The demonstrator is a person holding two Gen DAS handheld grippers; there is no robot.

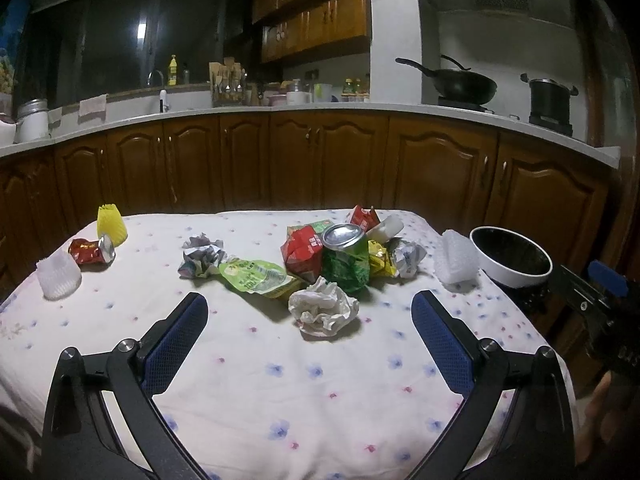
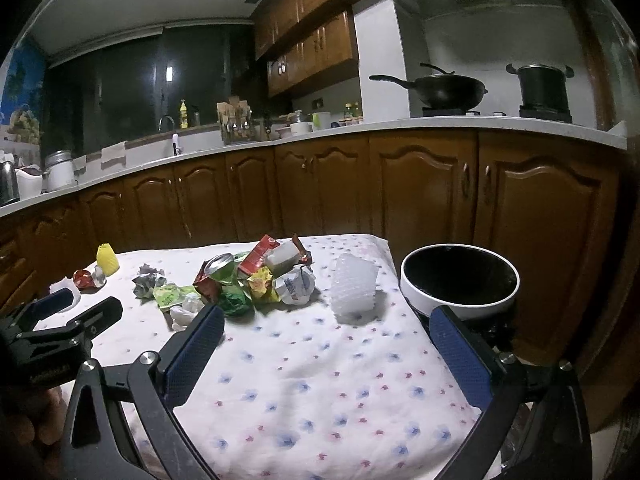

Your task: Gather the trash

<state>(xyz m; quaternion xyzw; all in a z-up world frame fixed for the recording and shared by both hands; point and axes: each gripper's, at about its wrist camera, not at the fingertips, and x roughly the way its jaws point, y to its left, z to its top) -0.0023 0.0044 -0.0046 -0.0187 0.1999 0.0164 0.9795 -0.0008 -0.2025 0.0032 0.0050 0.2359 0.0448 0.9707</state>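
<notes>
Trash lies on a floral tablecloth (image 1: pixel 280 380). A pile in the middle holds a crushed green can (image 1: pixel 346 260), a red carton (image 1: pixel 300 250), a green pouch (image 1: pixel 256 276) and crumpled white paper (image 1: pixel 322 312). A red crushed can (image 1: pixel 90 252), yellow foam net (image 1: pixel 111 225) and white foam net (image 1: pixel 59 276) lie at the left. A white bin with a black liner (image 2: pixel 460 280) stands off the table's right edge. My left gripper (image 1: pixel 310 320) is open just short of the crumpled paper. My right gripper (image 2: pixel 328 332) is open above the cloth, near another white foam net (image 2: pixel 354 290).
Brown kitchen cabinets (image 1: pixel 320 160) and a counter with a wok (image 1: pixel 464 84) and a pot (image 1: pixel 550 100) run behind the table. The table ends close to the bin (image 1: pixel 510 256) on the right. The pile also shows in the right wrist view (image 2: pixel 240 284).
</notes>
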